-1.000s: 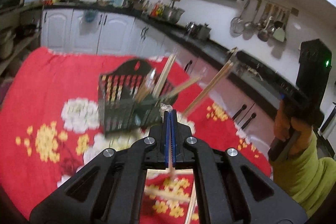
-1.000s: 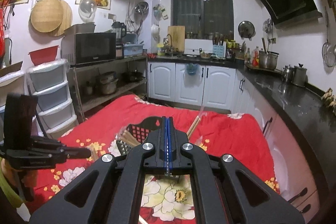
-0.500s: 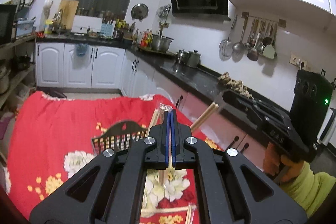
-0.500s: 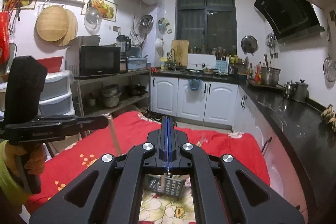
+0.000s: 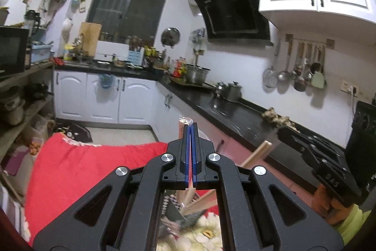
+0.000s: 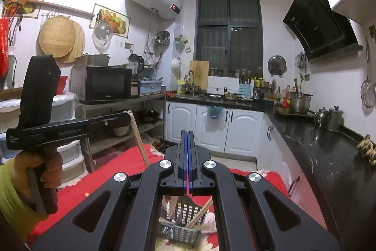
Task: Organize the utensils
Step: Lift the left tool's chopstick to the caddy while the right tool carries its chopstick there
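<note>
Both tools have risen above the slatted holder (chopsticks inside).

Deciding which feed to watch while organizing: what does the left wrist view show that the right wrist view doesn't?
Only left wrist: the row of hanging ladles. Only right wrist: the left gripper side-on, the chopstick dangling from it, and the bamboo trays. Both: the utensil basket on the red cloth, the range hood and the window.
</note>
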A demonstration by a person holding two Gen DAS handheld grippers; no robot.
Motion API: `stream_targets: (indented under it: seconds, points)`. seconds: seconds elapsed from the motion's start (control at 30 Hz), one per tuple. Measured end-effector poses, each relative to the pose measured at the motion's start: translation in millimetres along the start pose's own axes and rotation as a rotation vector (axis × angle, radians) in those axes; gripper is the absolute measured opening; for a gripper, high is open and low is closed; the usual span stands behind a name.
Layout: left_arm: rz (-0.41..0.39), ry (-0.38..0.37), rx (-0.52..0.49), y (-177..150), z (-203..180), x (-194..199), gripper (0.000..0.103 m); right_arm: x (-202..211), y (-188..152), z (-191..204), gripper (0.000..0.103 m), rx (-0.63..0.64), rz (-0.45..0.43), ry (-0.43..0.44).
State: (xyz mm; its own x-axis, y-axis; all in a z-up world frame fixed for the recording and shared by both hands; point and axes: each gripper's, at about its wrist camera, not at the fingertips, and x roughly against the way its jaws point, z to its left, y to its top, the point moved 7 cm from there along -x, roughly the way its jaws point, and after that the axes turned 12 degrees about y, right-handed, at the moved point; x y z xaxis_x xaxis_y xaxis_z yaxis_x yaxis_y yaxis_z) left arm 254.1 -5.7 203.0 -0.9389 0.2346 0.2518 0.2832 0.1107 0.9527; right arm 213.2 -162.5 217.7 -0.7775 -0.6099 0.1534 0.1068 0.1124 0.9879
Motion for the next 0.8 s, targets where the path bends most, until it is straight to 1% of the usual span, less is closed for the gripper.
stream_targets:
  seconds: [0.13, 0.33, 0.57, 0.8]
  points:
    - [0.001, 0.044, 0.018, 5, 20, -9, 0.000, -16, -1, -4, 0.001, -0.007, 0.013, -0.001]
    - [0.037, 0.093, 0.026, -11, 43, -25, 0.000, -44, -12, -5, 0.001, -0.002, 0.051, -0.010]
    - [0.086, 0.108, 0.054, -37, 56, -37, 0.000, -72, -42, -4, 0.001, -0.018, 0.115, -0.018]
    - [0.136, 0.100, 0.072, -65, 62, -44, 0.000, -85, -67, -1, 0.001, -0.036, 0.157, -0.007]
